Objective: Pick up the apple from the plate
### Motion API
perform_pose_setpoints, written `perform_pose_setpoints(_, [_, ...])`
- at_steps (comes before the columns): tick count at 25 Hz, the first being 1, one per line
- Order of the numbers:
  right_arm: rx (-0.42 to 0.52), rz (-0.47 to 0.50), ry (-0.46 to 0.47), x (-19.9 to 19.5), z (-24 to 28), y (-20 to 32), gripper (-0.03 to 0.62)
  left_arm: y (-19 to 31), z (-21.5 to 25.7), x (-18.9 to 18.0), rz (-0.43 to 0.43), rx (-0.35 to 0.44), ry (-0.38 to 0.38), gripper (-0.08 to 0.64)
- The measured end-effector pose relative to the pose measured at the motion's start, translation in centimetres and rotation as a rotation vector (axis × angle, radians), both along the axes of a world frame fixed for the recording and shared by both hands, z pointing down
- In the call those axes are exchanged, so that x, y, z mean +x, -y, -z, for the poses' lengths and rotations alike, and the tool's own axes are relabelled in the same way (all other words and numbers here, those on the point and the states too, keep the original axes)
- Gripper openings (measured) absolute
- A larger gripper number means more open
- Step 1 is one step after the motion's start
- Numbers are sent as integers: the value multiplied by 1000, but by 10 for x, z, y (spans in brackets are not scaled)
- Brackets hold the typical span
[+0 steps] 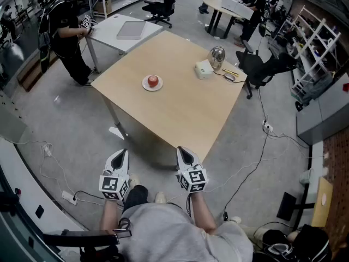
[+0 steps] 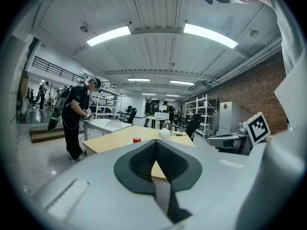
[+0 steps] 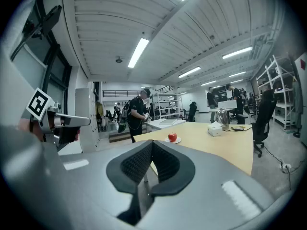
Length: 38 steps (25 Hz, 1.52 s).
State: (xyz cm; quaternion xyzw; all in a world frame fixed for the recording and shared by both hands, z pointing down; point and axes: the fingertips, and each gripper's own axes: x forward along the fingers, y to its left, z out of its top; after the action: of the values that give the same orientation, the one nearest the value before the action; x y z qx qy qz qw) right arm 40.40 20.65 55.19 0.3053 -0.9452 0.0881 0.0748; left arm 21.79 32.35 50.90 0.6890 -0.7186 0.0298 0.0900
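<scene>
A red apple (image 1: 153, 81) sits on a small white plate (image 1: 145, 85) near the middle-left of a light wooden table (image 1: 180, 108). Both grippers hang well short of the table's near edge, close to the person's body. The left gripper (image 1: 121, 155) has its jaws together with nothing held. The right gripper (image 1: 183, 153) is shut and empty too. The apple (image 2: 137, 140) shows small and far off in the left gripper view. It also appears on its plate (image 3: 173, 141) as a distant apple (image 3: 172, 137) in the right gripper view.
On the table's far right stand a metal kettle (image 1: 217, 57), a white tissue box (image 1: 204, 69) and some small items. A grey side table (image 1: 122, 30) with a person (image 1: 68, 31) lies beyond the left corner. Office chairs (image 1: 262, 67) and floor cables (image 1: 262, 146) flank the right.
</scene>
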Motion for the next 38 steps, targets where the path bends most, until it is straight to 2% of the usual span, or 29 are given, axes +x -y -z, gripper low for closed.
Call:
perform_pose_setpoints(12, [2,-3,23,-44,14,33,6,32,9,-44,8,1,-4,20])
perform_pose_setpoints(17, [-1,-7,15,-69,15,42,7,43,11,-71,7,6,-12,20])
perform_pose_setpoints(21, [4,-12,7,-95,17,44,6,48,6,-97,-6,-20,-21,20])
perform_pose_setpoints(38, [6,-80,-43,-174,9,37,6,38,-11,-192,-33,-15,-63,20])
